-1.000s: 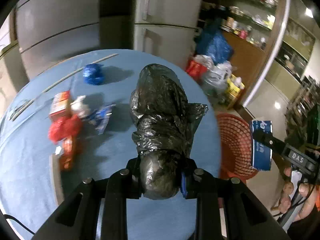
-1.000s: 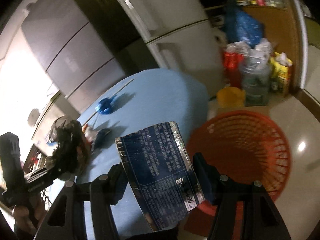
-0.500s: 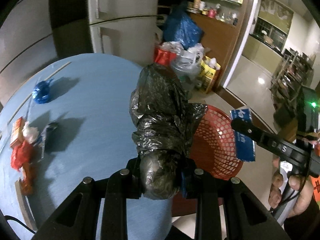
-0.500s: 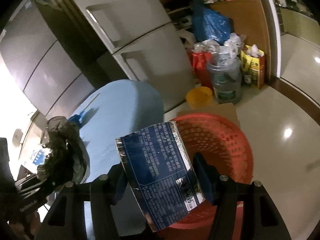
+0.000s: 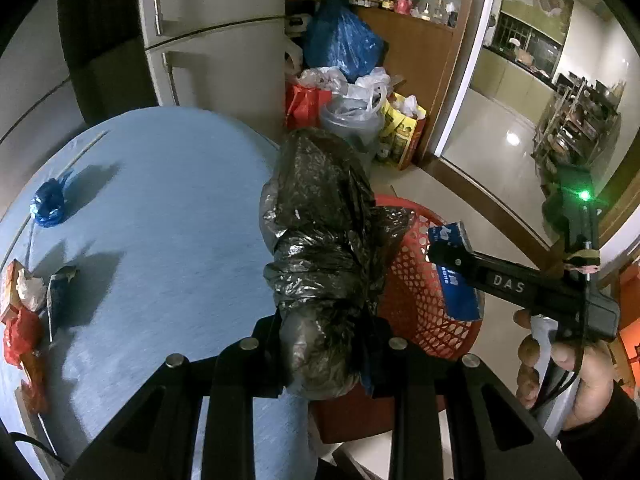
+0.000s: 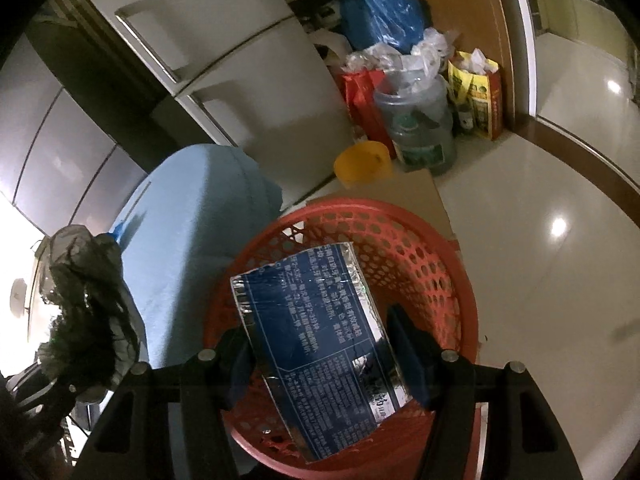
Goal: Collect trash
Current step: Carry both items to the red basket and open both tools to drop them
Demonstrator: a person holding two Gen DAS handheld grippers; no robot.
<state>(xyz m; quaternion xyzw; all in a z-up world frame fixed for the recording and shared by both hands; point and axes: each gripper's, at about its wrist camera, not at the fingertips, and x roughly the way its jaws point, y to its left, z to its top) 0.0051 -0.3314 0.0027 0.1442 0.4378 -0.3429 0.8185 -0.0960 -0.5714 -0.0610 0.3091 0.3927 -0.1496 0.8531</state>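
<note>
My left gripper (image 5: 324,356) is shut on a crumpled black plastic bag (image 5: 324,236) and holds it over the table's right edge, beside the red mesh basket (image 5: 420,296) on the floor. My right gripper (image 6: 324,364) is shut on a blue foil packet (image 6: 320,328) and holds it directly above the red basket (image 6: 432,264). The packet also shows in the left wrist view (image 5: 456,280), and the black bag shows at the left of the right wrist view (image 6: 84,292). More trash lies on the blue table (image 5: 152,208): a blue bag ball (image 5: 48,204), a dark wrapper (image 5: 60,288) and red wrappers (image 5: 20,332).
A fridge (image 5: 216,40) stands behind the table. Bags and a water jug (image 6: 416,120) are piled on the floor by a wooden cabinet. A yellow bowl (image 6: 360,164) and flat cardboard (image 6: 400,196) lie behind the basket. A doorway opens to the right.
Both grippers have swung right, away from the table. The blue packet has moved from beside the basket to straight above it, and the black bag now reaches the table's edge near the basket.
</note>
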